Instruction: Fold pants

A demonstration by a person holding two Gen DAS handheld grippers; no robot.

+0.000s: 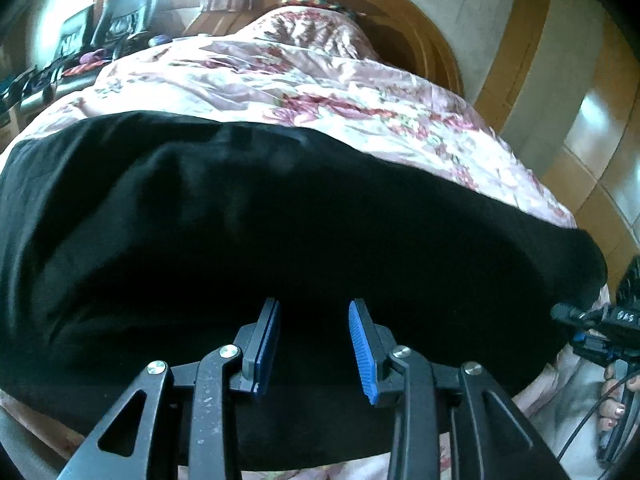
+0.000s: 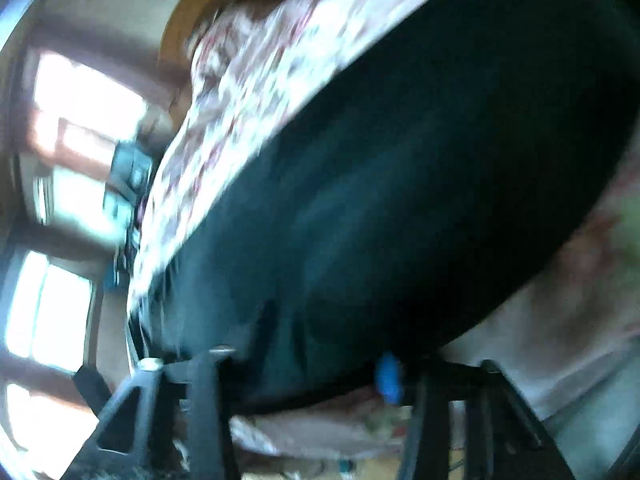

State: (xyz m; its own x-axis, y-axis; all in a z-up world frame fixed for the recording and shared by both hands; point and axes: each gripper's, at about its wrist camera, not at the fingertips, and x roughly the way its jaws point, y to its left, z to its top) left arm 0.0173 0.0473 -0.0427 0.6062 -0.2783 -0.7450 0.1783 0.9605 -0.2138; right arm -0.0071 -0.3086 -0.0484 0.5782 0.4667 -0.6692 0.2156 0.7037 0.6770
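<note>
The black pants (image 1: 280,216) are lying spread across the floral bedspread (image 1: 320,92), and the left gripper (image 1: 314,344), being held parted above their near edge, is best being lowered squarely before closing, the right gripper's (image 2: 320,364) grip being too blurred to tell.

The pants (image 1: 248,216) lay spread across the near part of the bedspread (image 1: 320,84), on the bed. The left gripper (image 1: 314,344) stood over their near edge, its jaws apart. The right gripper (image 1: 600,320) was at the right end of the pants. Behind the bedspread stood the headboard (image 1: 416,20), and chairs (image 1: 108,20) were far left.
</note>
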